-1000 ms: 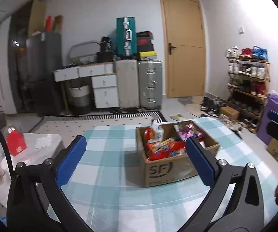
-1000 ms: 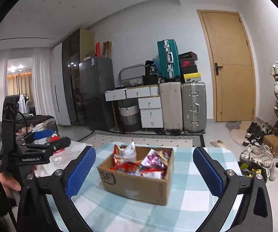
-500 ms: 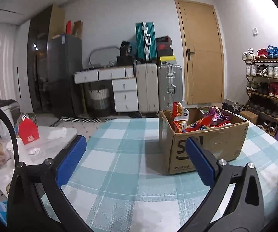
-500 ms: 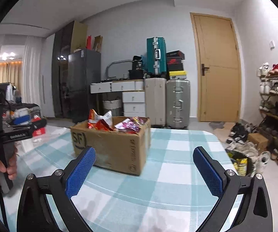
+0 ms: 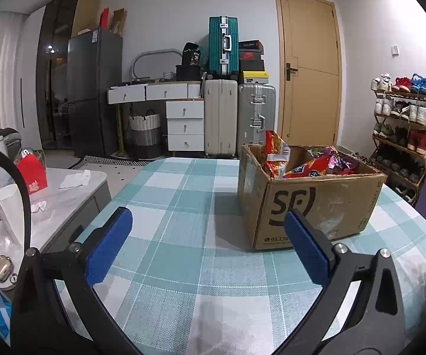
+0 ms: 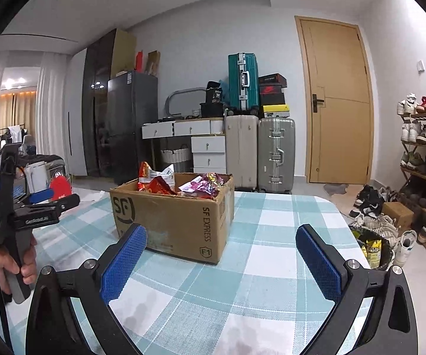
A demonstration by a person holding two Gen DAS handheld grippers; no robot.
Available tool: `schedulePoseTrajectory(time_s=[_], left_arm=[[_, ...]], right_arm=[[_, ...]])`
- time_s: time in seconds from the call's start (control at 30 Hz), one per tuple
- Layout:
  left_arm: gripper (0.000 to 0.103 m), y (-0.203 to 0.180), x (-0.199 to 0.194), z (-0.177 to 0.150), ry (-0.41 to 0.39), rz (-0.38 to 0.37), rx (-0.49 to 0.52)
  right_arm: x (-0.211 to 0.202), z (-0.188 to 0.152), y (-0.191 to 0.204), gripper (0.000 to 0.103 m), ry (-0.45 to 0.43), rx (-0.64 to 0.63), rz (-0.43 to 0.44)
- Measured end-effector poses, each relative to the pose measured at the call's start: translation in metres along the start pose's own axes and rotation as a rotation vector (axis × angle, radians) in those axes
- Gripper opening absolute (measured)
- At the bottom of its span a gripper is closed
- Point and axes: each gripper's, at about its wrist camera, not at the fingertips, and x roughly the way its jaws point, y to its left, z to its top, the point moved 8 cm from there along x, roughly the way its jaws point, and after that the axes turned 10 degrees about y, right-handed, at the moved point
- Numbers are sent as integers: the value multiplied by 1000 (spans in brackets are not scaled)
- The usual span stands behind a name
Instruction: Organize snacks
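Left gripper: held low over the tablecloth, just left of the box; fingers wide apart, nothing between them.
Right gripper: held near the box's front-right corner; fingers spread apart, empty.
Box: cardboard, flaps open, set on the tablecloth ahead of both grippers.
Snacks: packets piled loose inside the box; a red bag stands up above the box's left rim. None seen on the cloth outside the box.
Stage: packets all in the box fits sorting done or pending; can't be settled.
Risk: crinkly bags likely slip or get crushed if pinched hard; the box may be shoved along the cloth toward the table edge w/ a careless reach.
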Motion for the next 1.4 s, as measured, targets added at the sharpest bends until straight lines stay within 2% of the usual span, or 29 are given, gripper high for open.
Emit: schedulePoseTrajectory(time_s=[0.23, 1.4], left_arm=[[102, -6, -3, 9, -16, -2, 50], [102, -4, -4, 10, 8, 42, 39]], right_arm=[[-1, 0, 4, 103, -9, -5, 14], [-3, 1, 2, 103, -16, 11, 29]])
